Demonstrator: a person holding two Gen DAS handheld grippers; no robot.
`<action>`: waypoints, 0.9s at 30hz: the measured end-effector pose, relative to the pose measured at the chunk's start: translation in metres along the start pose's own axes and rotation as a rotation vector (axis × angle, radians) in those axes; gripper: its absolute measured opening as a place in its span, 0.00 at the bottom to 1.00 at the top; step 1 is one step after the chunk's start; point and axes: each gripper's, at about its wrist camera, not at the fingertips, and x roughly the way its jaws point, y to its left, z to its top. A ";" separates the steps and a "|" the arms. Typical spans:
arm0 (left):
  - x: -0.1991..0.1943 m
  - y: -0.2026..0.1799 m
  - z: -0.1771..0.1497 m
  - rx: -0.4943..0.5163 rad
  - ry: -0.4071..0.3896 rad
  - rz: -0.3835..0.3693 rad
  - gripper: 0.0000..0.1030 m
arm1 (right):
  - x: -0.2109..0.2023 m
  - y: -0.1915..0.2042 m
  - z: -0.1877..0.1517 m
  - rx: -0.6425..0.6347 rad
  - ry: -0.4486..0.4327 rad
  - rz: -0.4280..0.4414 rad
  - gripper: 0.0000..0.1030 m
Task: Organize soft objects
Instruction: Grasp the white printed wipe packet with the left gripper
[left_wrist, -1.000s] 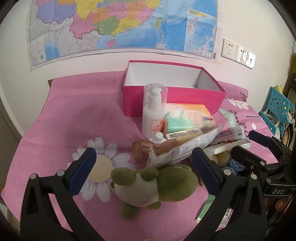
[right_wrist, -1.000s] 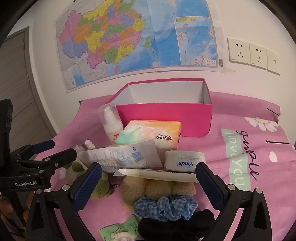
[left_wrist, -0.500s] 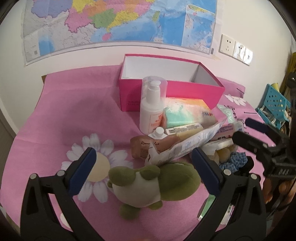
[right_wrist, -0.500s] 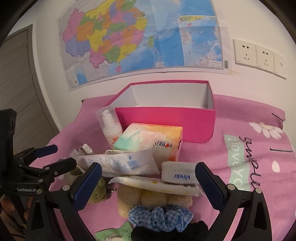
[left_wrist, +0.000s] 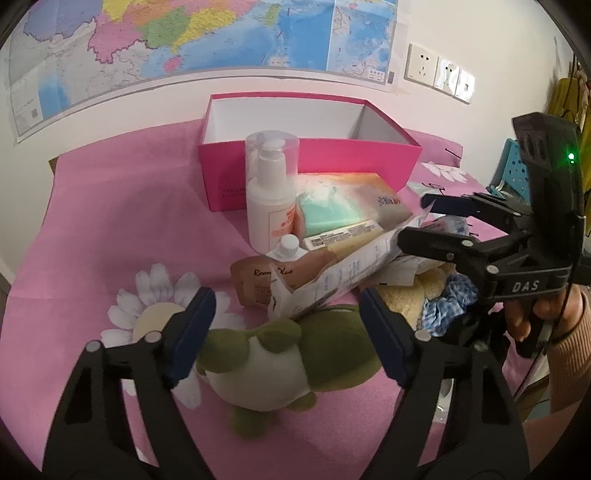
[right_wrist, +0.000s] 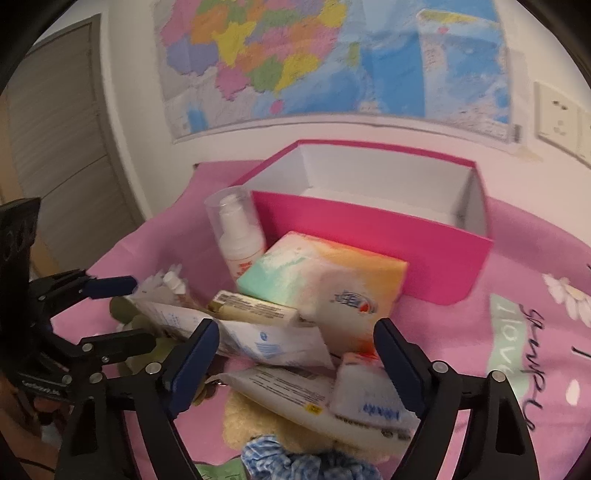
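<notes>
A green and white plush frog (left_wrist: 280, 354) lies on the pink cloth in the left wrist view. My left gripper (left_wrist: 288, 338) straddles it with its jaws closing; the blue pads stand at the frog's two ends with no clear squeeze. My right gripper (right_wrist: 295, 360) hangs over the pile of packets, jaws closing, nothing pinched. Under it lie a cream plush (right_wrist: 251, 424) and a blue checked scrunchie (right_wrist: 295, 458). The pink box (left_wrist: 310, 173) stands open and bare inside behind the pile.
A pump bottle (left_wrist: 271, 206), a tissue pack (left_wrist: 347, 206), a brown pouch (left_wrist: 258, 284) and white tubes (right_wrist: 280, 343) crowd between the plush toys and the box. A hand (left_wrist: 546, 314) holds the right gripper. A blue basket (left_wrist: 513, 166) stands far right.
Both pairs of jaws have narrowed. The left pads have come in to the frog's ends. The right gripper has moved left over the pile and rolled.
</notes>
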 end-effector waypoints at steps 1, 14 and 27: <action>0.000 0.001 0.000 -0.002 0.004 -0.005 0.71 | 0.002 0.000 0.000 -0.014 0.006 0.011 0.79; 0.011 0.004 0.007 0.019 0.043 -0.044 0.45 | 0.004 0.003 -0.007 -0.067 0.007 0.075 0.16; -0.001 0.008 0.012 -0.042 0.001 -0.078 0.28 | -0.019 0.014 -0.003 -0.061 -0.067 0.124 0.12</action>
